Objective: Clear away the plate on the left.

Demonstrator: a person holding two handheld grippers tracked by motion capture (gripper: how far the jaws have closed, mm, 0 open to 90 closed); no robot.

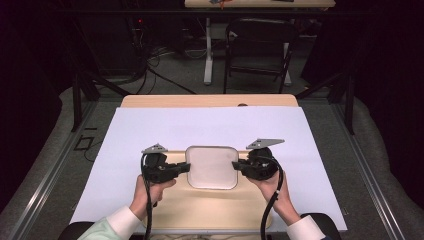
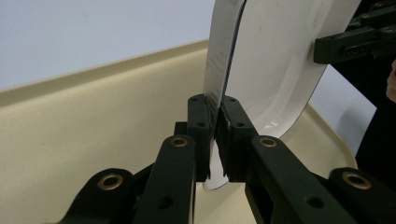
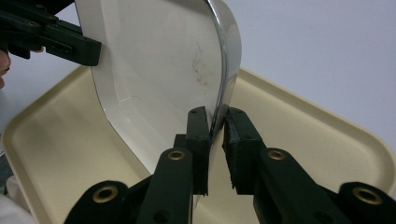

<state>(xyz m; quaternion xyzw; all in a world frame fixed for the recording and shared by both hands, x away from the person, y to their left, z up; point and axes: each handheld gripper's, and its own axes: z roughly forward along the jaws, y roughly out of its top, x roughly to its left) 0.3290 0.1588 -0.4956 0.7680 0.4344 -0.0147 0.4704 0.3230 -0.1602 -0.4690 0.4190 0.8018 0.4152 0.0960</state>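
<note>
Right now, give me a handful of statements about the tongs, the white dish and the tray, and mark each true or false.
1. Both tongs grip the white dish by opposite rims. True: left tongs and right tongs each pinch an edge.
2. The dish is round. False: it is squarish with rounded corners.
3. A beige tray lies under the dish. True.
4. The tray sits on bare wood. False: it sits on a white sheet.
5. Food fills the dish. False: it looks empty.
</note>
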